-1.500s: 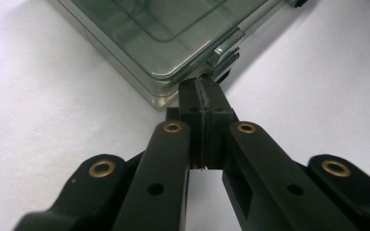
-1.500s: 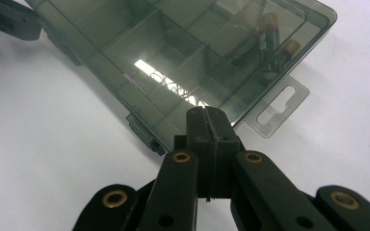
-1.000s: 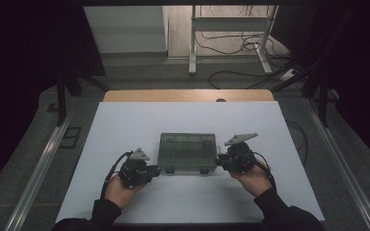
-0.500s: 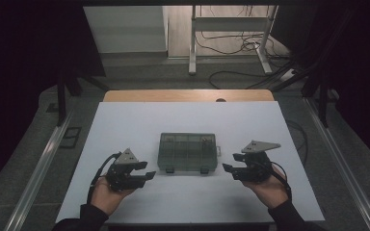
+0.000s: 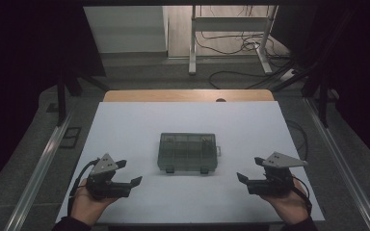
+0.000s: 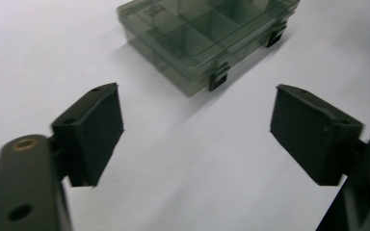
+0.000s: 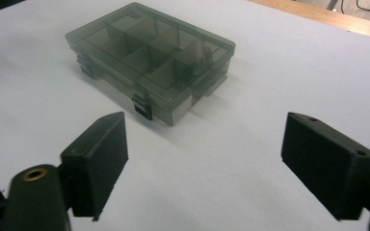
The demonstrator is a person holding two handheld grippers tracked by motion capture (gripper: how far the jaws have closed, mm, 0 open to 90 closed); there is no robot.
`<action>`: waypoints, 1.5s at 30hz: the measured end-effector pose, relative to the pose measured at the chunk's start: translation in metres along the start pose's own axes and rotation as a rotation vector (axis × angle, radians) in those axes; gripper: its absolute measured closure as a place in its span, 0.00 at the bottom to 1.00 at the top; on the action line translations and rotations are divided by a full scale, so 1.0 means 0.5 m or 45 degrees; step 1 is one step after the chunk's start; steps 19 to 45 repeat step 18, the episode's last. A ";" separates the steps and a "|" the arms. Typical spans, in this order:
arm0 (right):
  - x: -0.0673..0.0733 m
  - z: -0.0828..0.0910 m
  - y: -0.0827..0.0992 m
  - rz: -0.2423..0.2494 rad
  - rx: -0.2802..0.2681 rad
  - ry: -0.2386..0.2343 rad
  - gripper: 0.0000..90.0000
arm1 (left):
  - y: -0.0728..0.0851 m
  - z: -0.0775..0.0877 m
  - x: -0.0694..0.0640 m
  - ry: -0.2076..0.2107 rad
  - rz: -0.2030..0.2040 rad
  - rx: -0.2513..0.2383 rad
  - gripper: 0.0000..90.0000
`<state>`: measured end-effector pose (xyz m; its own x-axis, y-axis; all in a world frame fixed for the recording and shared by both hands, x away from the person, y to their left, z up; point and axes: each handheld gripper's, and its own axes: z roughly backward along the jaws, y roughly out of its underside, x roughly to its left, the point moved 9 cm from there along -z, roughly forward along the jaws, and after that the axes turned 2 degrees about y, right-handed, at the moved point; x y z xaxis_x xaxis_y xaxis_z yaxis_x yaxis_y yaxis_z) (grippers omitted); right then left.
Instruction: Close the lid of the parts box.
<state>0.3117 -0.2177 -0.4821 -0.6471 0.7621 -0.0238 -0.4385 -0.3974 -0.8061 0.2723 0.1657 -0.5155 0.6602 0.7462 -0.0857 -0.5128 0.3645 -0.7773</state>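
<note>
Box of smoky translucent plastic sits shut near the middle of the white tabletop, its lid divided over several compartments and its two dark latches facing the person. In the right gripper view the same box lies flat and square, with nothing touching it; a small tab juts from its right end.

The left gripper hovers off to the box's left and nearer the person, and the right gripper mirrors it on the other side, both well apart from the box. Each has just been opening, and nothing lies between the fingers of the left or the fingers of the right: both pairs stand wide apart over bare tabletop.

The step in hand looks like a release and retreat, with the box left in place. To do it well, the hands should keep clear of the box's corners and latches so the box stays where it lies, and keep the trailing cables off the lid. If the box is to be taken up again, a grip on both short ends at once would hold it level and stop the contents, if any, from sliding between cells.

A small pale label sits at the far corner of the lid, but its print is too blurred to read, and no brand can be made out
</note>
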 end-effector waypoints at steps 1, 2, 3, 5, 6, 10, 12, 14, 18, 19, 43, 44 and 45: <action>-0.002 0.005 0.003 -0.003 -0.007 0.000 0.15 | 0.005 0.006 0.003 -0.015 0.007 0.001 0.16; -0.004 0.011 0.007 -0.012 -0.006 -0.004 0.14 | 0.011 0.012 0.007 -0.030 0.011 0.002 0.13; -0.005 0.016 0.011 -0.025 -0.006 -0.007 0.13 | 0.019 0.019 0.012 -0.048 0.016 0.002 0.10; -0.010 0.027 0.022 -0.049 -0.007 -0.002 0.10 | 0.029 0.029 0.016 -0.059 0.036 -0.002 0.07; -0.011 0.030 0.026 -0.054 -0.006 0.001 0.09 | 0.035 0.034 0.018 -0.060 0.042 -0.002 0.05; -0.017 0.045 0.053 -0.082 0.004 0.020 0.05 | 0.059 0.046 0.024 -0.031 0.093 0.003 0.01; -0.020 0.049 0.062 -0.088 -0.004 0.028 0.03 | 0.066 0.050 0.027 -0.028 0.106 -0.007 0.00; -0.022 0.051 0.071 -0.098 -0.009 0.030 0.03 | 0.068 0.054 0.029 -0.009 0.128 -0.031 0.00; -0.028 0.049 0.081 -0.099 0.007 0.046 0.01 | 0.067 0.056 0.033 -0.001 0.143 -0.047 0.00; -0.028 0.049 0.081 -0.099 0.007 0.046 0.01 | 0.067 0.056 0.033 -0.001 0.143 -0.047 0.00; -0.028 0.049 0.081 -0.099 0.007 0.046 0.01 | 0.067 0.056 0.033 -0.001 0.143 -0.047 0.00; -0.028 0.049 0.081 -0.099 0.007 0.046 0.01 | 0.067 0.056 0.033 -0.001 0.143 -0.047 0.00; -0.028 0.049 0.081 -0.099 0.007 0.046 0.01 | 0.067 0.056 0.033 -0.001 0.143 -0.047 0.00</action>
